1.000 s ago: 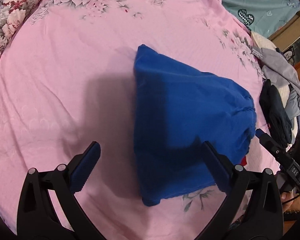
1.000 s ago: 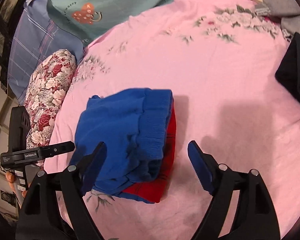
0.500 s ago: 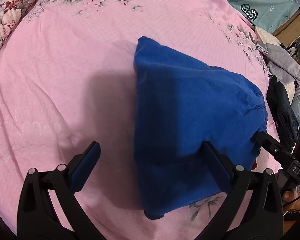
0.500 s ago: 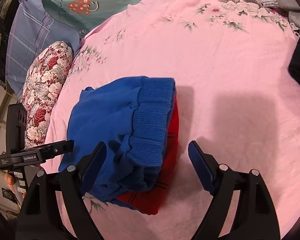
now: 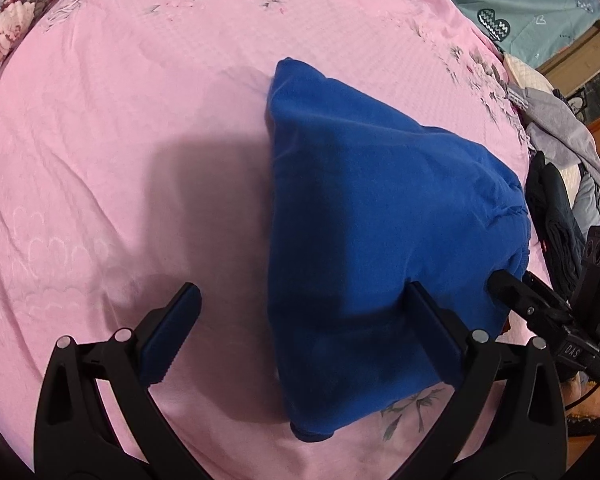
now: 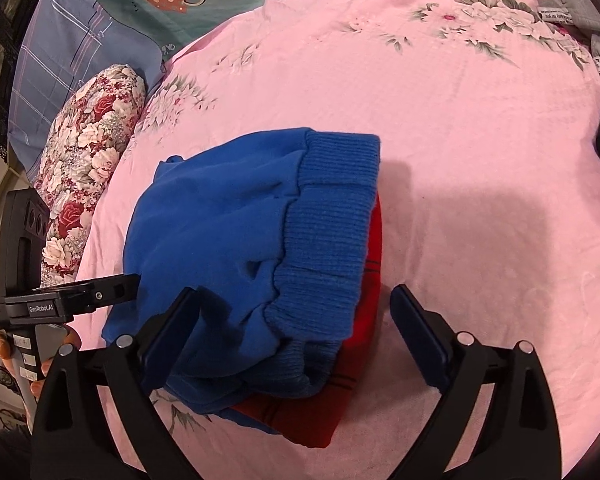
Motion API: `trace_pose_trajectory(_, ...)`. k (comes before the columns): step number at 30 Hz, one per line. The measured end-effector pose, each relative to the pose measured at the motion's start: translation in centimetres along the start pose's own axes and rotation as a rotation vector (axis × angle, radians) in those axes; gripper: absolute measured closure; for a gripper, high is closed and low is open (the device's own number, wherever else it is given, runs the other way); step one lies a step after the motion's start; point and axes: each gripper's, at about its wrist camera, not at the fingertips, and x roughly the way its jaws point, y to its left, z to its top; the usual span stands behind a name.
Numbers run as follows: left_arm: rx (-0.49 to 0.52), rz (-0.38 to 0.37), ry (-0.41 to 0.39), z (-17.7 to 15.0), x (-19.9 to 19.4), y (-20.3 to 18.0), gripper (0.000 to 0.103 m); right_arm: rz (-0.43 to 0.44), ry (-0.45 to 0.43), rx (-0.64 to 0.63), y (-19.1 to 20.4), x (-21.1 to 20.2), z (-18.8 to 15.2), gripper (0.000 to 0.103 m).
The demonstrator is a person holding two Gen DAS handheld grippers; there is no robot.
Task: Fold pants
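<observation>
On the pink bedsheet (image 5: 100, 160), folded blue pants (image 5: 372, 216) lie between both spread claws.

A home bedroom: a pink floral bedsheet (image 6: 460, 128) covers a bed, with a floral pillow (image 6: 88, 160) and loose clothes (image 5: 560, 152) alongside.

"GenRobot.AI" on left tongs (image 6: 294, 334), "DAS" on right tongs (image 5: 300, 334)
</observation>
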Motion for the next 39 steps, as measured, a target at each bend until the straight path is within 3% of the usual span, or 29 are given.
trace_pose_trajectory(4,0.004,-0.044,0.006,0.2,0.0,0.0,0.002,0.030,-0.024,0.002,-0.3,0.0,-0.2,0.004)
trace_pose_trajectory(7,0.015,-0.173,0.053,0.6,0.4,-1.4,0.002,0.023,-0.024,-0.005,0.0,0.4,0.1,0.003)
trace_pose_trajectory(9,0.092,-0.160,0.081,1.0,1.3,-3.2,0.002,0.003,-0.008,-0.008,0.4,0.8,0.7,0.003)
trace_pose_trajectory(11,0.107,-0.119,0.083,1.5,2.0,-4.0,0.002,0.029,0.011,-0.010,0.8,1.4,1.1,0.001)
trace_pose_trajectory(16,0.083,-0.188,0.105,2.4,2.2,-3.4,0.003,0.042,-0.010,-0.006,1.1,1.8,1.2,0.003)
trace_pose_trajectory(18,0.067,-0.211,0.110,2.6,2.2,-3.0,0.005,0.058,-0.018,0.002,1.2,1.7,1.0,0.015)
trace_pose_trajectory(21,0.035,-0.200,0.088,2.2,1.5,-3.0,0.018,0.052,-0.040,0.003,1.2,1.2,0.8,0.050)
trace_pose_trajectory(24,0.086,-0.168,0.011,1.7,-0.1,-4.3,0.036,0.079,-0.060,0.009,1.0,0.5,0.9,0.063)
trace_pose_trajectory(29,0.146,-0.184,-0.079,1.9,-3.5,-5.8,0.061,0.084,-0.112,-0.104,3.8,-1.3,2.0,0.066)
trace_pose_trajectory(31,0.159,-0.192,-0.127,2.4,-5.0,-6.1,0.061,0.064,-0.159,-0.191,6.0,-2.3,3.1,0.066)
trace_pose_trajectory(34,0.196,-0.136,-0.240,4.0,-7.4,-6.8,0.061,0.035,-0.231,-0.285,8.6,-3.5,5.4,0.066)
trace_pose_trajectory(39,0.178,-0.104,-0.436,10.4,-11.8,-6.5,0.061,-0.012,-0.378,-0.441,13.2,-4.5,13.2,0.066)
